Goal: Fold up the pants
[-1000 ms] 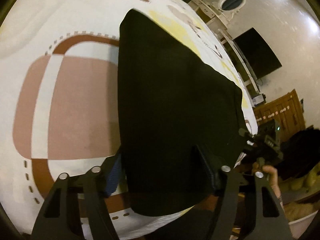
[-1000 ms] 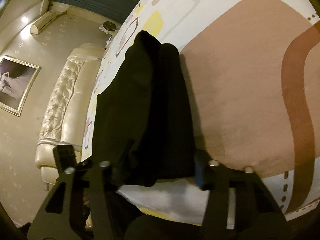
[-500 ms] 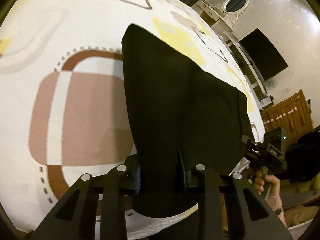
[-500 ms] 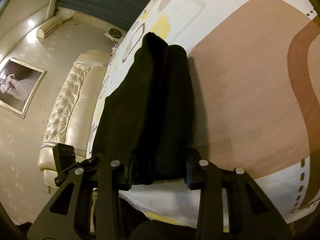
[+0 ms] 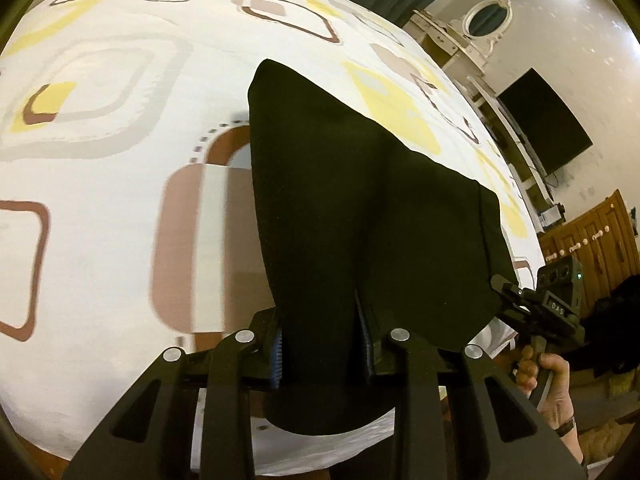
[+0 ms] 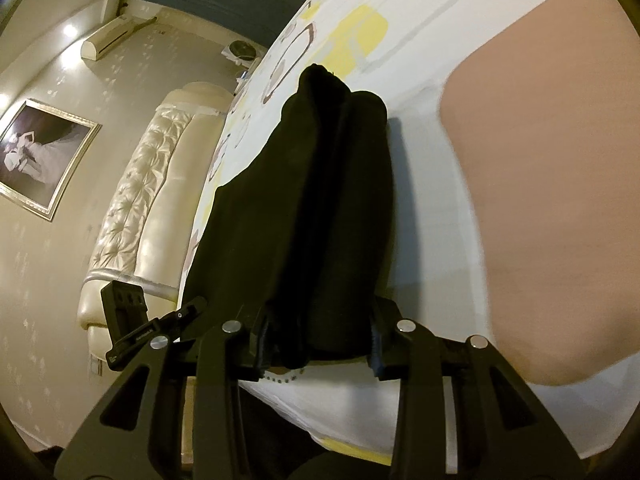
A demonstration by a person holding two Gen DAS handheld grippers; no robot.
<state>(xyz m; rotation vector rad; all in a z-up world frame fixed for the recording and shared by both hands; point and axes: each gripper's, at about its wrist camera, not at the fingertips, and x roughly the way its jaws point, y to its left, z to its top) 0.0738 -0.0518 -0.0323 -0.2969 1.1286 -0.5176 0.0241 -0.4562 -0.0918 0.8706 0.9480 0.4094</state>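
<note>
Black pants (image 5: pixel 352 208) lie folded lengthwise on a patterned bed cover (image 5: pixel 120 160), reaching away from me. My left gripper (image 5: pixel 322 354) is shut on their near edge, blue pads pressing the cloth from both sides. At the right of that view, the right gripper (image 5: pixel 506 292) holds the other near corner, with a person's hand (image 5: pixel 548 376) on its handle. In the right wrist view, the right gripper (image 6: pixel 318 344) is shut on a thick bunch of the pants (image 6: pixel 304 208). The left gripper (image 6: pixel 188 310) shows at the left, at the cloth's edge. The held edge is raised off the cover (image 6: pixel 540 160).
A padded cream headboard (image 6: pixel 136 208) and a framed picture (image 6: pixel 40 156) stand to the left of the bed. A dark screen (image 5: pixel 544 120), a white dresser with an oval mirror (image 5: pixel 486 20) and a wooden cabinet (image 5: pixel 592 232) line the right wall.
Both grippers' jaws have closed onto the near edge of the pants. Both have then moved forward over the bed with the cloth, the left one also rising.
</note>
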